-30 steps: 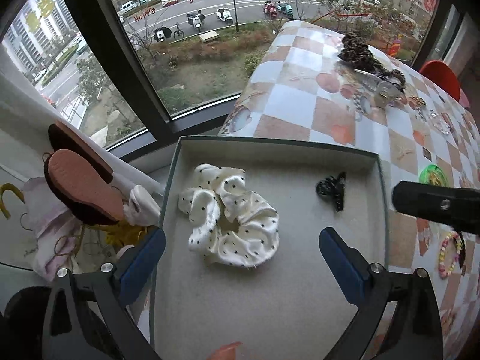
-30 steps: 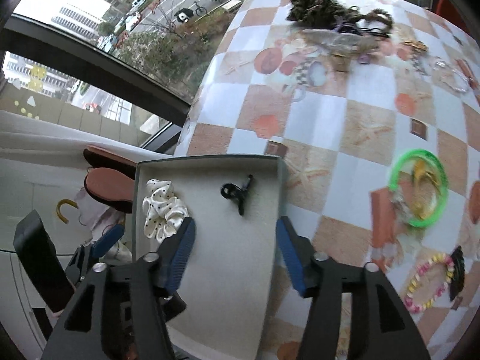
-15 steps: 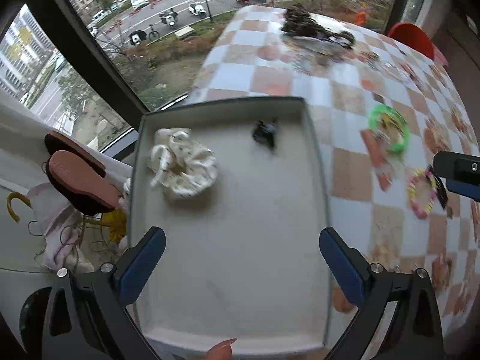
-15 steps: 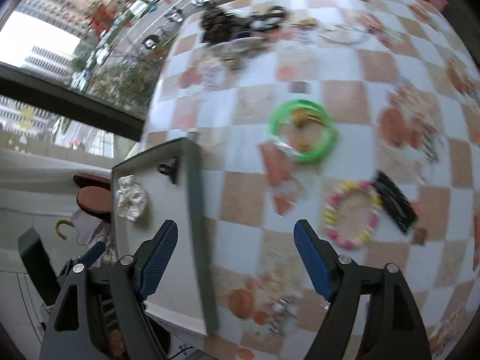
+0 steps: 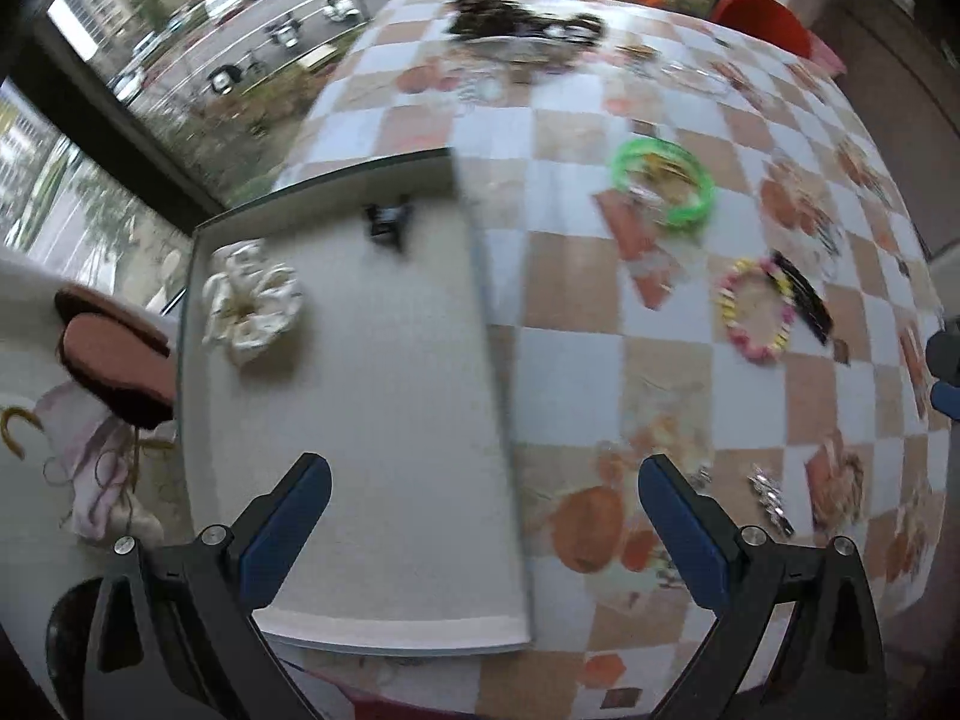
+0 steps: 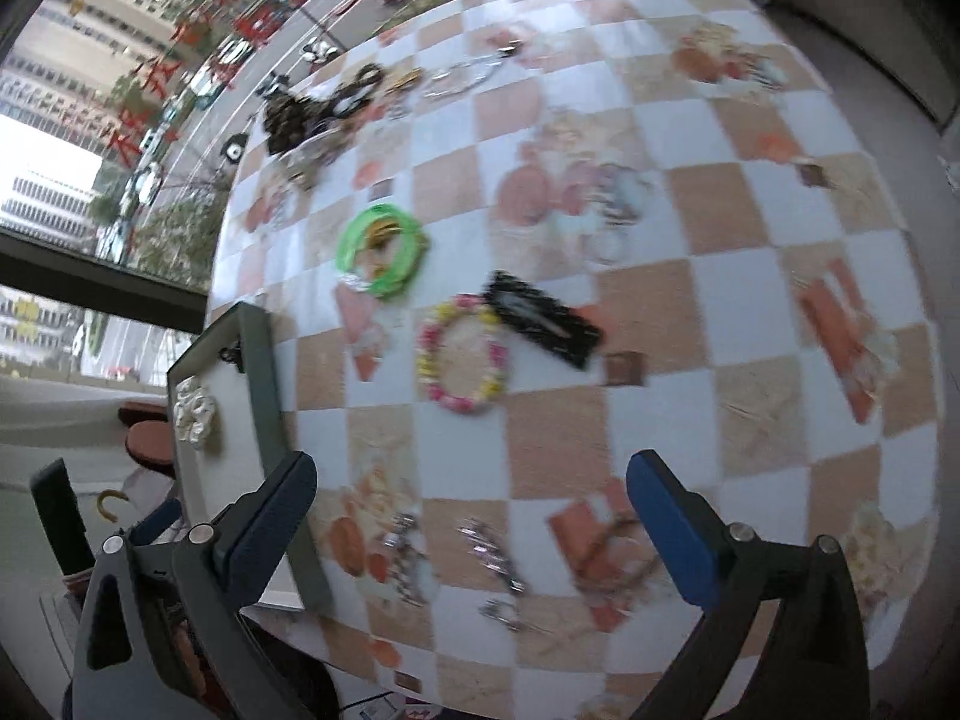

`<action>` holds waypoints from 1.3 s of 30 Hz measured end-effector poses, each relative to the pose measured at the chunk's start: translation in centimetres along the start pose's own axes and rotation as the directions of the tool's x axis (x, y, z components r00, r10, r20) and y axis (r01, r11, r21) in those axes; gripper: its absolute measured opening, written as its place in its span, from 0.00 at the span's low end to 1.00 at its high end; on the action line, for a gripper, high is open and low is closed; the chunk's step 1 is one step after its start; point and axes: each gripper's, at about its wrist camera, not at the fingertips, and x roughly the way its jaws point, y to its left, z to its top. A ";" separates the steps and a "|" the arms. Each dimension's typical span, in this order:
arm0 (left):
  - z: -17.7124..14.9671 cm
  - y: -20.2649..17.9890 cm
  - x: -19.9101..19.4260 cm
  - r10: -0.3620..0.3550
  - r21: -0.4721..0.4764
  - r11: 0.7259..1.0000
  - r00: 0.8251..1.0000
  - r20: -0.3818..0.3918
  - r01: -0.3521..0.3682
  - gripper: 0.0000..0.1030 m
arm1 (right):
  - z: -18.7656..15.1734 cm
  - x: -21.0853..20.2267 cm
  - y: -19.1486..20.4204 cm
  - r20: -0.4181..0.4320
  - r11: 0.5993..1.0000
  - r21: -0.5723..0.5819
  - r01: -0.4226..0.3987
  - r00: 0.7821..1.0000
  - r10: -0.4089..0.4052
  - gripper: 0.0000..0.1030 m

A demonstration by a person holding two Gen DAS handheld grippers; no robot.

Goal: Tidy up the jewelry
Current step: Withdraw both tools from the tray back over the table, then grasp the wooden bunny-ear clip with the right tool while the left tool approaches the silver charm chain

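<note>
Left wrist view: the left tool (image 5: 483,507) points down at a checkered surface (image 5: 564,372), its two blue-padded fingers (image 5: 282,531) spread wide apart with nothing between them. Below them lies a shallow grey tray (image 5: 492,336), which serves here as the landmark. Inside the tray, near its far left corner, sits a white dotted scrunchie (image 5: 249,306). A small black hair claw (image 5: 387,222) lies near the tray's far wall, to the right of the scrunchie. To the right of the tray, on the surface, rests a green bangle (image 5: 666,186), and nearer the camera a pink and yellow bead bracelet (image 5: 757,313) with a black hair clip card (image 5: 804,297) touching its right side. Beyond the tray, at the far edge of the surface, is a dark heap of hair accessories (image 5: 510,18). Small silver clips (image 5: 768,498) lie to the right of the tray, near the tool's right finger. The picture is blurred.

Right wrist view: the right tool (image 6: 471,507) hangs over the surface (image 6: 720,276) to the right of the tray (image 6: 264,372). Its jaws have just been opening and now stand wide apart, with nothing between them. The scrunchie (image 6: 195,411) and the hair claw (image 6: 231,354) lie in the tray. Right of the tray are the green bangle (image 6: 381,252), the bead bracelet (image 6: 462,363) and the black card (image 6: 543,318) touching it. Silver clips (image 6: 492,552) lie on the surface just ahead of the tool. The dark heap (image 6: 312,111) sits beyond the tray, by the window. The left tool's blue finger (image 6: 157,521) shows at the lower left, on the tray's near side.
</note>
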 end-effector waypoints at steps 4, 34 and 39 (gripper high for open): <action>-0.4 -2.5 -0.1 -0.024 0.052 0.998 1.000 -0.010 0.024 1.00 | -0.8 -0.6 -2.6 -0.028 0.999 0.022 0.039 0.999 -0.038 1.00; -2.9 -9.5 5.7 0.010 0.253 0.967 0.995 -0.095 0.014 1.00 | -6.9 5.2 -8.2 -0.219 0.940 -0.152 0.306 0.917 -0.334 0.79; -2.8 -9.3 6.7 -0.005 0.251 0.967 0.994 -0.113 0.033 0.88 | -6.5 6.0 -7.5 -0.181 0.920 -0.171 0.352 0.907 -0.380 0.73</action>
